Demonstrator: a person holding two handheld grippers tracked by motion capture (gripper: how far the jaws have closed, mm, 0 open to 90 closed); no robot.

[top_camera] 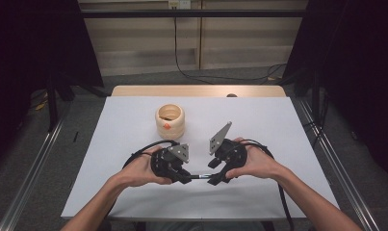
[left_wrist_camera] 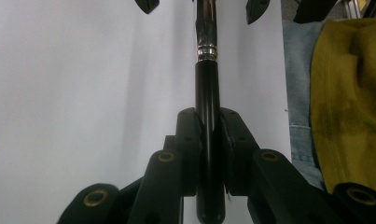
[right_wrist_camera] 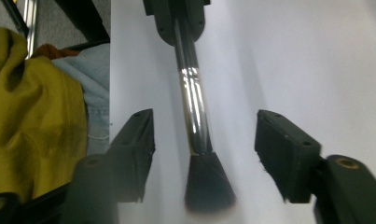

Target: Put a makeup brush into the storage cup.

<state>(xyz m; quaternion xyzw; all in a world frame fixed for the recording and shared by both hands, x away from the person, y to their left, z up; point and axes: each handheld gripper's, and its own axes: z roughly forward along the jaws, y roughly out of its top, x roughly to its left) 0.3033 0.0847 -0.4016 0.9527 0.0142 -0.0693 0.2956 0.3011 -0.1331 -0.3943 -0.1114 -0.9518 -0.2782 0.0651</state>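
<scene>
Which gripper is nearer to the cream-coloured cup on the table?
Left. The left gripper sits just in front of the cup; the right gripper is in front too, but further to the side.

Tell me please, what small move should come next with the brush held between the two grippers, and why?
Probably draw the right gripper back, away from the brush. Its jaws stand apart on either side of the bristle end without pressing it, while the left gripper is clamped on the black handle, so the left one alone carries the brush. Once clear, the left could take it toward the cream holder.
</scene>
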